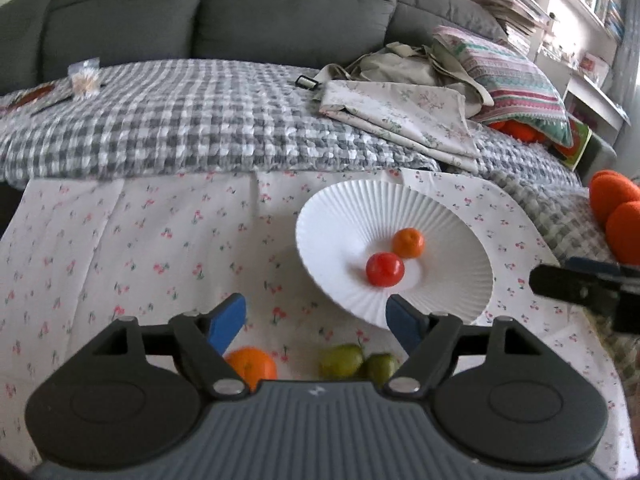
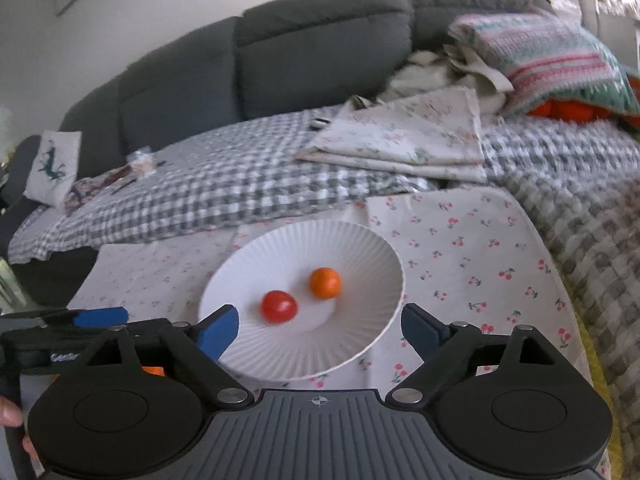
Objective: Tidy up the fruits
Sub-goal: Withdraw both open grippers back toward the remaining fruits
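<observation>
In the left wrist view the left gripper (image 1: 316, 322) is open and empty, a tomato (image 1: 385, 269) and a small orange (image 1: 408, 243) sit in the plate (image 1: 340, 216) right of the middle, and an orange (image 1: 251, 366) and two green fruits (image 1: 356, 364) wait at the bottom, while the right wrist view shows the right gripper (image 2: 320, 332) open and empty too, with the plate in the middle but no green fruits.

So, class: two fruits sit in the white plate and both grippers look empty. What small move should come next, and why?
Probably lower the open left gripper onto the orange on the cloth just below it: it and two green fruits lie outside the plate.
</observation>
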